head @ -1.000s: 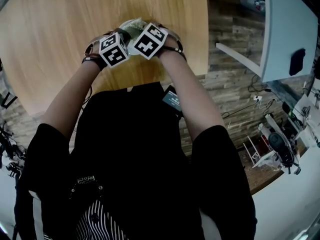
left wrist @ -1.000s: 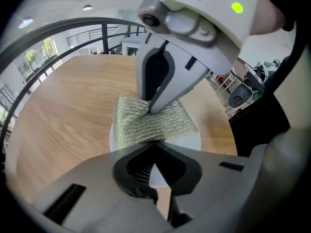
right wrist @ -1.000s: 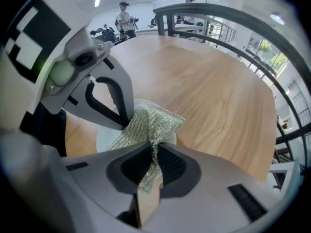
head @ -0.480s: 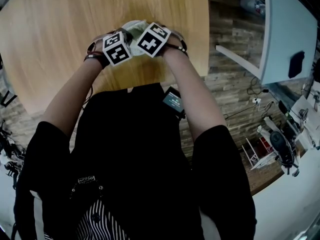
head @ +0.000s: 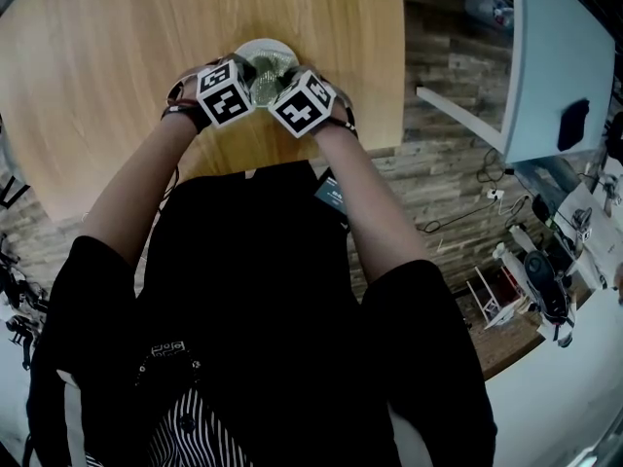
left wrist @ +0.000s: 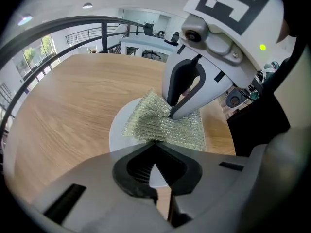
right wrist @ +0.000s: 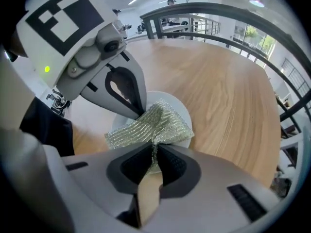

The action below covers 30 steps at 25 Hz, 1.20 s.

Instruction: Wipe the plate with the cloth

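A small white plate lies on the round wooden table, close to its near edge. A pale green knitted cloth is spread over the plate. My right gripper is shut on the cloth, pinching a raised fold of it. In the left gripper view its fingertips press into the cloth. My left gripper is shut on the plate's near rim. Both marker cubes sit side by side over the plate in the head view.
The table's edge runs just in front of the person's body. A wood-plank floor and a pale blue panel lie to the right. A dark railing curves around beyond the table.
The right gripper has slid back toward the person and to the right with the cloth. More of the plate's far side now shows. The left gripper has barely moved.
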Motion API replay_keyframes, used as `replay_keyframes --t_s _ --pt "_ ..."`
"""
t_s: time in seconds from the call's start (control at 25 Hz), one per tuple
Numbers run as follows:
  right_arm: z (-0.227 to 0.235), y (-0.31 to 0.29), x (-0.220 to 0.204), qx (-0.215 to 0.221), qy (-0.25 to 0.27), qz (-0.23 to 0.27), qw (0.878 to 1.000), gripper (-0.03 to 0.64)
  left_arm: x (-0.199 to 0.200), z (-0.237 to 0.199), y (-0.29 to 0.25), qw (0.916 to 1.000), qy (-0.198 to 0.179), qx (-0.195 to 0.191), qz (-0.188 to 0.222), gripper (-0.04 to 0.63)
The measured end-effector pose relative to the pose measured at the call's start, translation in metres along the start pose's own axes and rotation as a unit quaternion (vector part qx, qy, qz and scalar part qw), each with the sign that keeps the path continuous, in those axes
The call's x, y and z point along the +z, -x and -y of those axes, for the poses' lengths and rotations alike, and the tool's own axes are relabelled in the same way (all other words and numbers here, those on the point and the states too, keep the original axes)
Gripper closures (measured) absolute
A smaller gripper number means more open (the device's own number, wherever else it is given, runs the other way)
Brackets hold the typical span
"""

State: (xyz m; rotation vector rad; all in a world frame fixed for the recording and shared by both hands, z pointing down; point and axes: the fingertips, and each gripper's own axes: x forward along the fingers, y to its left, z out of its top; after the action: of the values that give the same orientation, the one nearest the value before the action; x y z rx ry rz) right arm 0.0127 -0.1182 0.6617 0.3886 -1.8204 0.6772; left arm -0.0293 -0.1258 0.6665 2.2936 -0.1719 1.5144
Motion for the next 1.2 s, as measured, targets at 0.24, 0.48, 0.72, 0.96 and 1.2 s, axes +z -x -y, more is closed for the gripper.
replay_keyframes --t_s 0.24,0.48,0.72,0.96,1.2 --pt "0.026 -0.001 0.023 0.008 0.112 -0.056 0.992 0.574 0.000 -0.002 -0.001 1.0000 -0.005 0.002 -0.005 0.601" --pt "0.031 0.001 0.042 -0.040 0.142 -0.011 0.989 0.574 -0.002 0.000 0.003 1.0000 0.002 0.005 -0.002 0.600" --pt "-0.003 0.008 -0.002 0.009 -0.077 0.053 0.996 0.574 -0.005 0.005 0.003 0.9998 0.018 0.012 -0.003 0.600" --pt "-0.011 0.007 -0.016 0.088 -0.299 0.123 0.942 0.574 -0.001 0.002 0.003 0.9990 0.033 0.031 0.005 0.600" --pt "-0.013 0.056 -0.012 0.140 -0.324 0.205 0.913 0.574 0.005 -0.004 0.020 0.9866 0.113 0.066 0.096 0.600"
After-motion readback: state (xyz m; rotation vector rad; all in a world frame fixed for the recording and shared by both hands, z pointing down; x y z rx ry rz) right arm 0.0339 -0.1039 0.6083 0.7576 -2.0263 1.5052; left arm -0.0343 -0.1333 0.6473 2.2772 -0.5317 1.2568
